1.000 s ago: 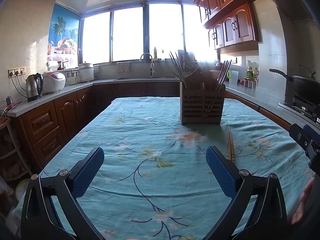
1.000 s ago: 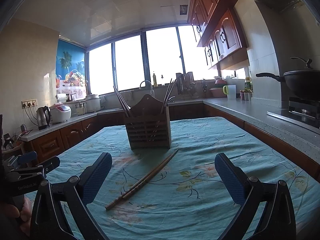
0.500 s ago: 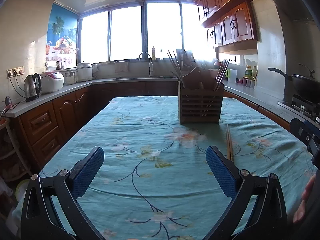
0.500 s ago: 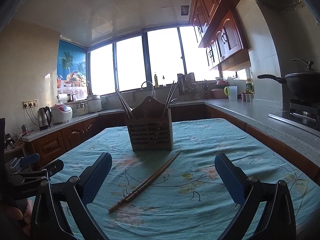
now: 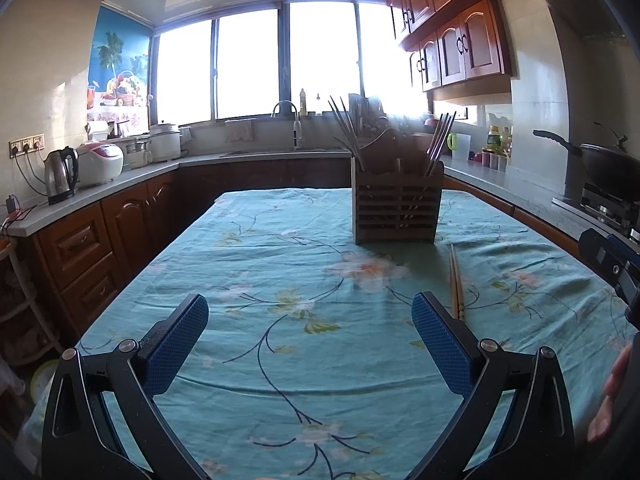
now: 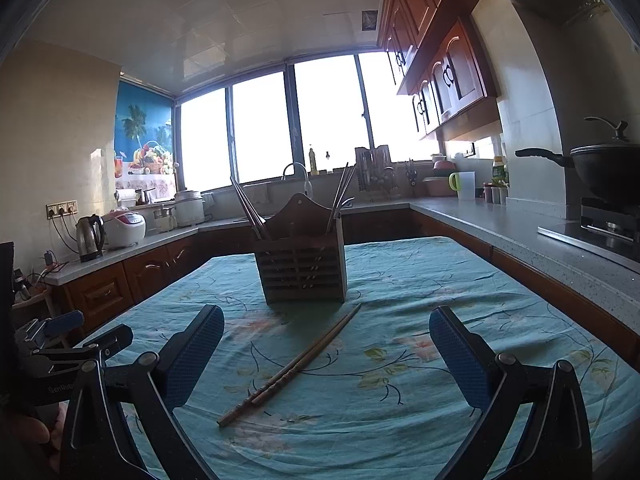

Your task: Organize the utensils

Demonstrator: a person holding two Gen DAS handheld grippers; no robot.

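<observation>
A pair of wooden chopsticks (image 6: 292,366) lies loose on the teal flowered tablecloth (image 6: 400,280), slanting from front left toward the slatted wooden utensil holder (image 6: 302,270). Several chopsticks stand in the holder's corners. My right gripper (image 6: 326,336) hovers open above the pair, its blue pads (image 6: 456,354) wide apart and empty. In the left wrist view the holder (image 5: 396,208) stands ahead, and the chopsticks (image 5: 456,280) lie just beyond the right pad. My left gripper (image 5: 310,330) is open and holds nothing.
Kitchen counters ring the table: a kettle (image 5: 62,174) and rice cooker (image 5: 102,162) on the left, a sink tap (image 5: 294,126) at the back, a wok on a stove (image 6: 608,172) at the right. A hand (image 5: 608,396) shows at the left view's right edge.
My right gripper has edged a little forward toward the chopsticks and holder. The left gripper has barely shifted. Both stay open and nothing has been picked up.
</observation>
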